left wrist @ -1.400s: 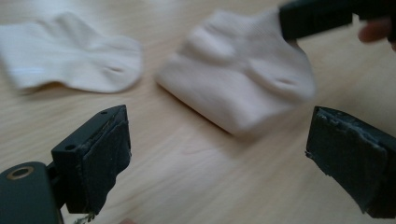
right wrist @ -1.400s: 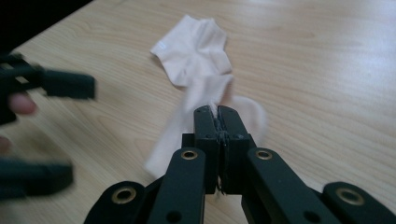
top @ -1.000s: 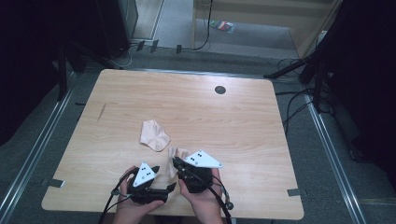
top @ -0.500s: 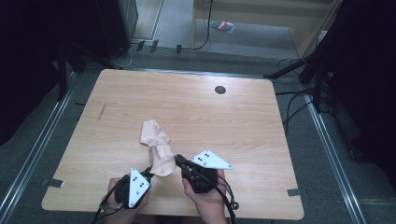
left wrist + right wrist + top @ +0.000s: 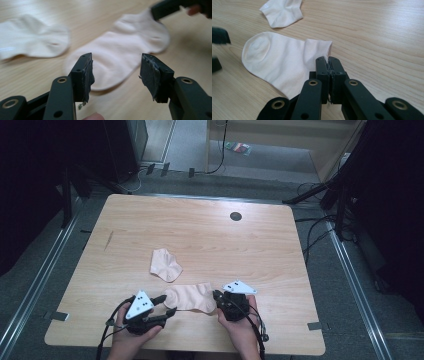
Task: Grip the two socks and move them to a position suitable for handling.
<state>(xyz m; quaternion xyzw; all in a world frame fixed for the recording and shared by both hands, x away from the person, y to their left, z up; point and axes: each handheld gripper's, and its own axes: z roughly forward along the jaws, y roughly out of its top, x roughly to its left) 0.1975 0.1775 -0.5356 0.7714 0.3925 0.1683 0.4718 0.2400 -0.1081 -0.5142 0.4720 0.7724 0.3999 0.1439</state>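
Two pale pink ankle socks lie on the wooden table [image 5: 260, 250]. The nearer sock [image 5: 191, 297] is spread flat between my grippers. My right gripper [image 5: 216, 297] is shut on its cuff; in the right gripper view the closed jaws [image 5: 328, 60] pinch the cuff edge of that sock [image 5: 279, 60]. My left gripper [image 5: 167, 304] sits at the toe end with its jaws apart. They have just been opening, and the toe of the sock [image 5: 120, 55] lies ahead of the pads [image 5: 86, 72], untouched. The second sock [image 5: 166, 264] rests crumpled a little farther back.
A dark round grommet [image 5: 235, 216] sits near the table's far edge and a short dark mark [image 5: 108, 240] at the left. Cables trail on the floor at the right [image 5: 320, 230]. The table's near edge runs just behind both hands.
The two socks lay bunched together; one has been drawn toward the near edge and laid out flat. The hands moved apart, and the left jaws closed, then opened off the toe.
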